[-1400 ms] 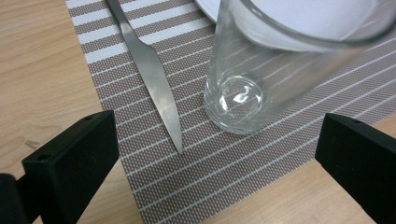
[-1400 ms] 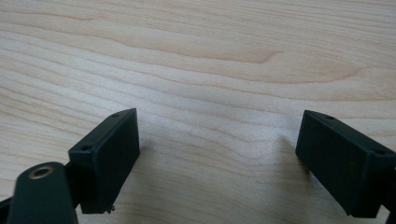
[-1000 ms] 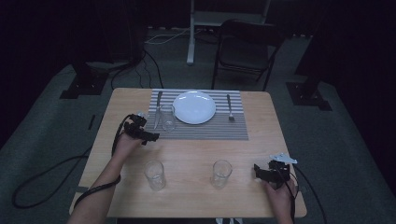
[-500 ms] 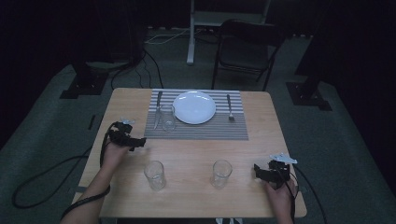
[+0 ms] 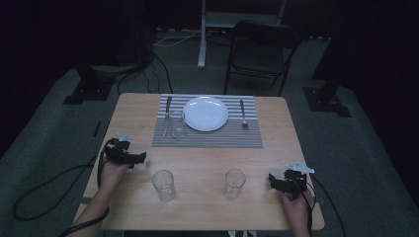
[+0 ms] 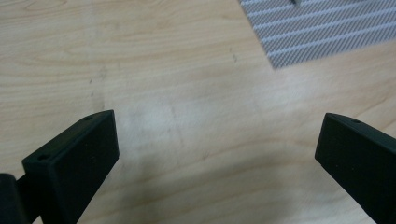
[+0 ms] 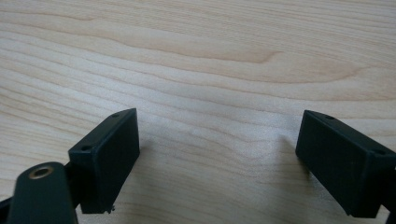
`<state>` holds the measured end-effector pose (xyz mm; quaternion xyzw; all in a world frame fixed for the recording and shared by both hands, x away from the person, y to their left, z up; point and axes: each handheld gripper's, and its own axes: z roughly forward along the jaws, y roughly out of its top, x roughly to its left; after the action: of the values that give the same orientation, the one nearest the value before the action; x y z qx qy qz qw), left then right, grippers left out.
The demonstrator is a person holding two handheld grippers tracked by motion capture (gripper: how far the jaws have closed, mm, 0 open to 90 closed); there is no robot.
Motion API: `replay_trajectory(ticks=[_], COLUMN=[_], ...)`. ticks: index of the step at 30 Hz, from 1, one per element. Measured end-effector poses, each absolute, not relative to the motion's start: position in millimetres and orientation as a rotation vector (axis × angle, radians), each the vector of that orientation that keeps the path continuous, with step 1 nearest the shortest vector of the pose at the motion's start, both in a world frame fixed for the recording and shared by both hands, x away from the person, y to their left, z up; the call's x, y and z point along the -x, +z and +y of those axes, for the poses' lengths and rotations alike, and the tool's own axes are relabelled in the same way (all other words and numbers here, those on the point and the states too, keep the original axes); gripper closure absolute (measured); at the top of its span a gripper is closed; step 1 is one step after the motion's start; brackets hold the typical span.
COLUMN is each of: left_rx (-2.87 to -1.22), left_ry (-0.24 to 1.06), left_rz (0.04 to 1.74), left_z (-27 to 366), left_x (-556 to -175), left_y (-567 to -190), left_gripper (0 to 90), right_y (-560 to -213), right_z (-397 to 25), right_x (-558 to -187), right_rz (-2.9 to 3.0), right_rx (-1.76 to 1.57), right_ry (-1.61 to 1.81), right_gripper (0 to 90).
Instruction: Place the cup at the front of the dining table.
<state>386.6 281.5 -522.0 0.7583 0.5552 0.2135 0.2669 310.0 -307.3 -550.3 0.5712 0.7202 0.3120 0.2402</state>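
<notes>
Where the left gripper (image 6: 217,154) points down at the table (image 5: 133,106), its two black jaws stand wide apart and hold nothing. Only bare wood lies between them. A corner of the striped mat (image 6: 322,32) shows past the jaws, up and to the right in the left gripper view.

The right gripper (image 7: 217,154) also has its jaws wide apart, with nothing in them. Pale wood grain runs across under the jaws.

From the high view, the left gripper (image 5: 129,157) sits near the left edge of the table, with the person's left hand (image 5: 111,173) behind it. The right gripper (image 5: 280,183) sits near the right edge, close to the front, with the right hand (image 5: 296,202) holding it. A black cable (image 5: 49,182) trails from the left gripper down to the floor.

Two clear glasses stand on the wood between the grippers. The left glass (image 5: 163,185) is nearer the left gripper but apart from it. The right glass (image 5: 234,183) is near the right gripper but not touching it.

Farther back lies the striped mat (image 5: 217,138). A white plate (image 5: 205,113) sits in the middle of it. A third glass (image 5: 177,125) stands just to the left of the plate. A knife (image 5: 167,109) lies beside that glass, and a fork (image 5: 242,113) lies to the right of the plate. A dark chair (image 5: 259,54) stands behind the table.
</notes>
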Motion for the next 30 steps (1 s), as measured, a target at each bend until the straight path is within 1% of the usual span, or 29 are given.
replay_trajectory(ticks=[8, 17, 22, 25, 30], left_rx=[-2.023, -2.029, -1.991, -1.975, -1.973], left_ry=[0.575, 0.631, 0.664, 0.713, 0.698], left_rz=[1.502, 1.478, 1.47, 1.471, 1.49], left_z=[290, 293, 295, 296, 299], left_x=[-367, -337, -322, -317, -314], left_y=[-525, -532, -532, -533, -536], left_gripper=[0.1, 0.1, 0.1, 0.2, 0.1], right_y=[-550, -550, -550, -550, -550], right_z=[-307, -307, -307, -307, -307], right_x=[-309, -309, -309, -309, -309], right_rz=[1.967, 1.966, 1.966, 1.966, 1.966], right_rx=[-1.566, -1.567, -1.568, -1.569, -1.57], right_ry=[0.853, 0.854, 0.854, 0.854, 0.854], right_gripper=[13.2, 13.2, 13.1, 13.2, 13.1])
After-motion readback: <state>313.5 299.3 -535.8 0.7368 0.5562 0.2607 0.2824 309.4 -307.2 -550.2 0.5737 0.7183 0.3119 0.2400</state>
